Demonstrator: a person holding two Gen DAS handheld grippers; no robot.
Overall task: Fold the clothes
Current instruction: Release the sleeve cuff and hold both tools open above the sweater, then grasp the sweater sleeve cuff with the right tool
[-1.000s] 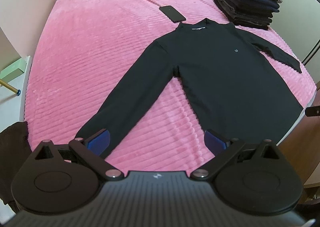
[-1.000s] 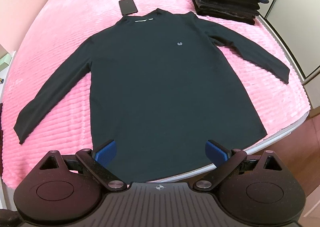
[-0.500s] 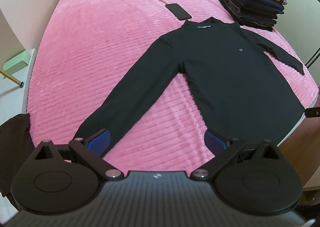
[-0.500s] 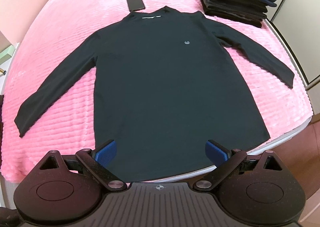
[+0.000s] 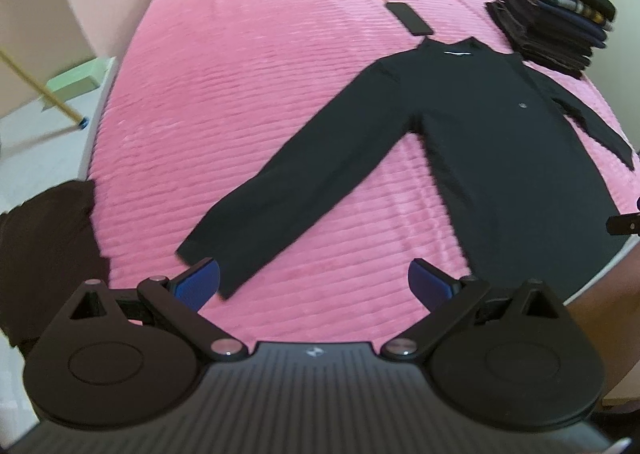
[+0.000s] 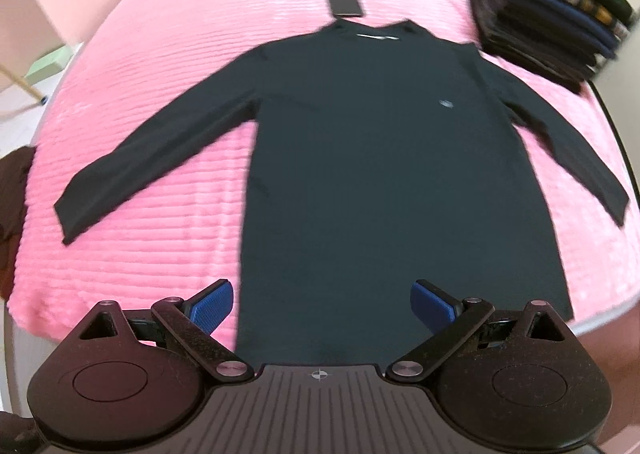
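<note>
I am hovering my left gripper (image 5: 314, 281) with its fingers spread wide and empty, just over the cuff of the black long-sleeved shirt (image 5: 500, 142), which is lying flat, face up, on the pink bed (image 5: 240, 66). My right gripper (image 6: 322, 304) is equally spread above the hem. To fold well, I judge I should be pinching the cuff low and carrying the sleeve across the body without dragging. The knit looks thin and limp; the bedcover is plush and ribbed, likely grippy.

Home bedroom; bed w/ pink blanket (image 5: 248, 102); folded clothes stack (image 5: 556, 34); phone (image 6: 343, 0) on bed.
</note>
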